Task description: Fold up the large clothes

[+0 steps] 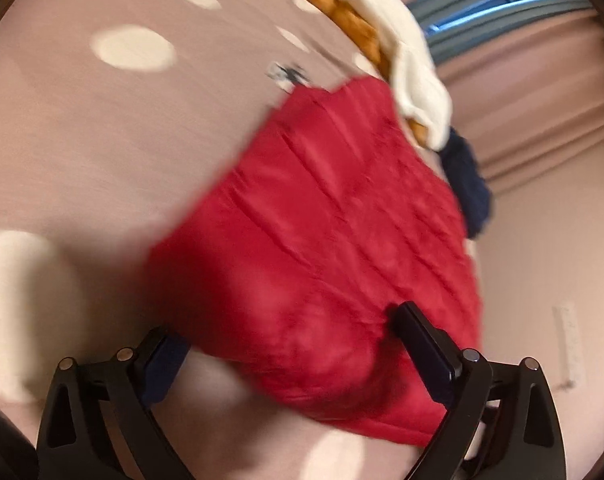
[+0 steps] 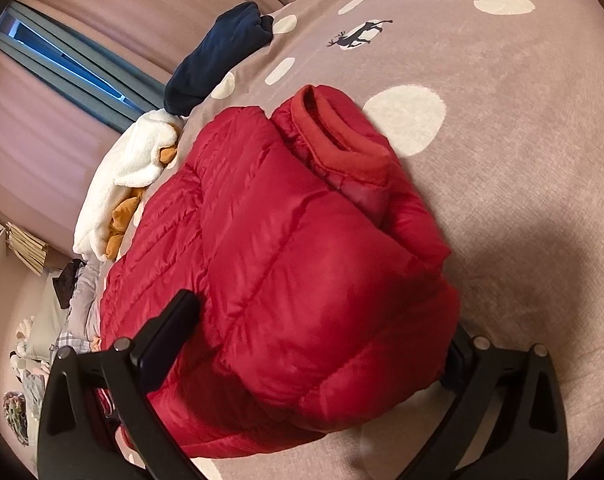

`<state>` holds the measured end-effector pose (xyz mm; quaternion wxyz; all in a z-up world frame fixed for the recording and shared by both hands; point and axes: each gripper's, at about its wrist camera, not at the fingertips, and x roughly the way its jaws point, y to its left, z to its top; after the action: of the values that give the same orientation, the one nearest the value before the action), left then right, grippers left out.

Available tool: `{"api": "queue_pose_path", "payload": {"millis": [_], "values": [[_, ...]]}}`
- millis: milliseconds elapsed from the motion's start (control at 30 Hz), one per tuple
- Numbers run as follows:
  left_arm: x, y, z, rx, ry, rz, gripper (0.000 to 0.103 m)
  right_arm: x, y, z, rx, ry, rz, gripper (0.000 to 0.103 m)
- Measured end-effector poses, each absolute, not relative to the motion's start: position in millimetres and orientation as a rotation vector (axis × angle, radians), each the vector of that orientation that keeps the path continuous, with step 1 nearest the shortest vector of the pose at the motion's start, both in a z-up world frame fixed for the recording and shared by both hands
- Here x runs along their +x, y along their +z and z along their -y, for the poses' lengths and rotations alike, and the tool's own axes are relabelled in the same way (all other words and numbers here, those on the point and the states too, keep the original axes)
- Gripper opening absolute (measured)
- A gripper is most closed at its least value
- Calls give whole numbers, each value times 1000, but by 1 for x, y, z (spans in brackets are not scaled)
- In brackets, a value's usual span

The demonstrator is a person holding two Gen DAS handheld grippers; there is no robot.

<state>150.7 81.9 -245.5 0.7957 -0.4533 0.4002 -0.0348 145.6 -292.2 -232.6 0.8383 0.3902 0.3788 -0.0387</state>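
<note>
While your right gripper (image 2: 314,340) straddles the folded red jacket (image 2: 286,248) with fingers spread, its collar (image 2: 338,132) points up-frame; long axis vertical, frame center, on dotted bedspread (image 2: 502,160). Left gripper (image 1: 286,340) also spread.

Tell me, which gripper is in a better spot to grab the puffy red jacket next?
Probably the right gripper: its open fingers sit on both sides of the red jacket, and the view is sharp. The left gripper is open around a jacket edge too, but its picture is blurry.
</note>
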Motion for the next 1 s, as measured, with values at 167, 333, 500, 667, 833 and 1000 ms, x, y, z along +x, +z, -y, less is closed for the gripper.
{"api": "queue_pose_path", "payload": {"millis": [167,333,500,667,833,1000], "values": [[176,-254,-81,-1037,-150,-847,96,151,-234,290,825,-42,-791,103],[181,-251,-70,-938,-75,-814,88,155,-237,286,841,0,-762,93],[173,-247,-59,-812,6,-755,75,157,-242,281,866,39,-734,70],[162,-238,-60,-750,70,-745,59,158,-241,272,847,78,-731,50],[147,-219,-57,-611,138,-711,47,155,-222,249,621,54,-731,46],[130,-208,-68,-548,218,-697,41,155,-222,236,631,167,-754,41]]}}
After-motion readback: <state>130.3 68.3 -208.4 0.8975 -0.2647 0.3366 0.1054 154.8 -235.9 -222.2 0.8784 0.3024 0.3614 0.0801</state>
